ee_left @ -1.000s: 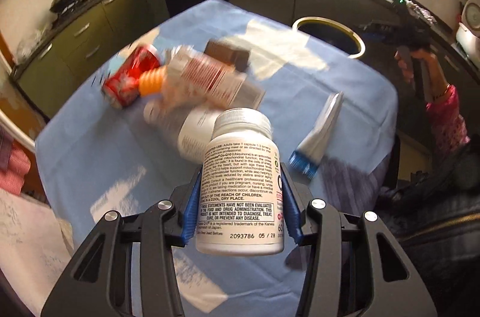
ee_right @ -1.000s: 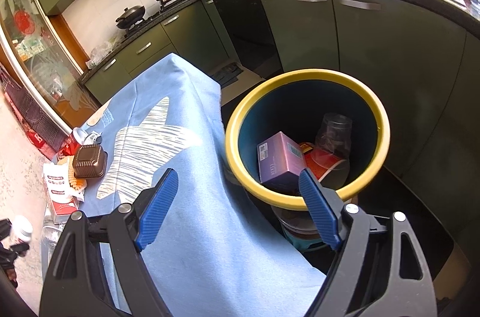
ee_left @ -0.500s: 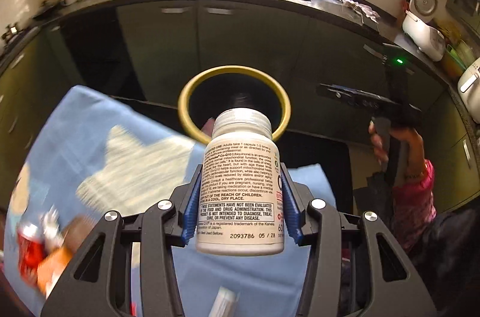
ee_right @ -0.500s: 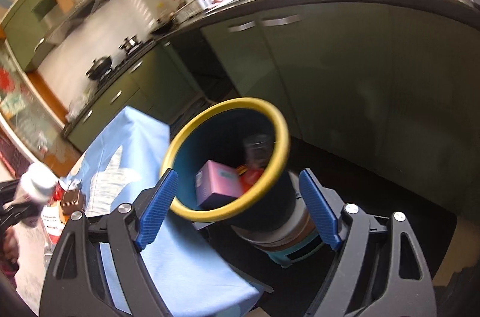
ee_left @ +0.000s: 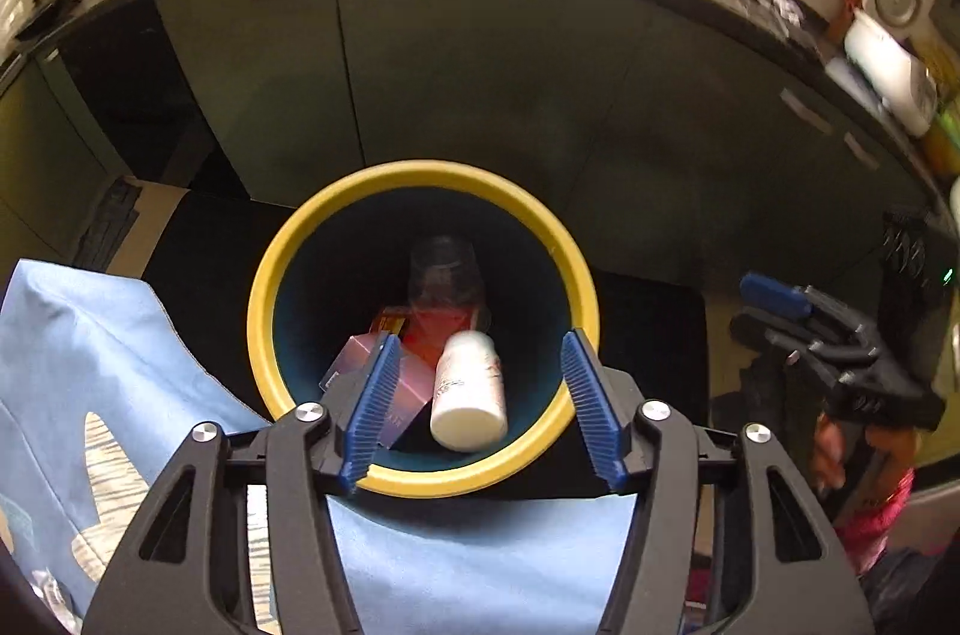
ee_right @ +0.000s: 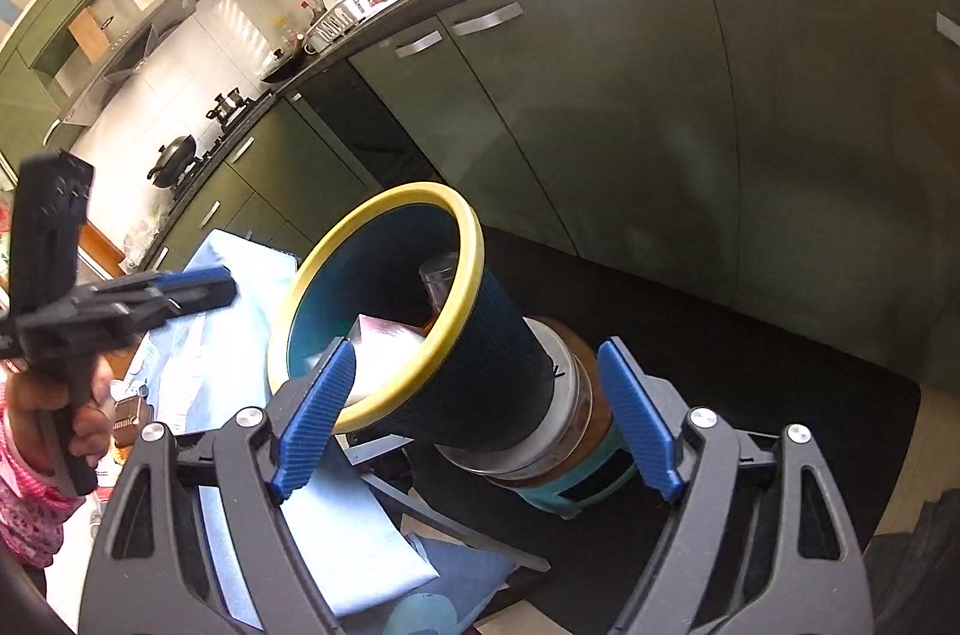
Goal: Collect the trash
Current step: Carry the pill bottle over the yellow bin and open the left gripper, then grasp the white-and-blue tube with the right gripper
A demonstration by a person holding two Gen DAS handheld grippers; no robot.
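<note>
The left gripper, fingers just spread apart and empty, hangs over the yellow-rimmed dark bin; the white plastic pill bottle lies inside. Right gripper wide, empty.

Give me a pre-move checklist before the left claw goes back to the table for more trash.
1. Left claw empty: ok; its jaws have just been opening and nothing sits between them.
2. White bottle inside the bin: ok; it lies on the pink box.
3. Room left in the bin: ok; the contents sit well below the yellow rim.
4. Right claw empty and open: ok.
5. Right claw out of the left claw's way: ok; it shows off to the side in the left wrist view.
6. Trash left on the table: cannot tell; the tablecloth is mostly out of view.
</note>
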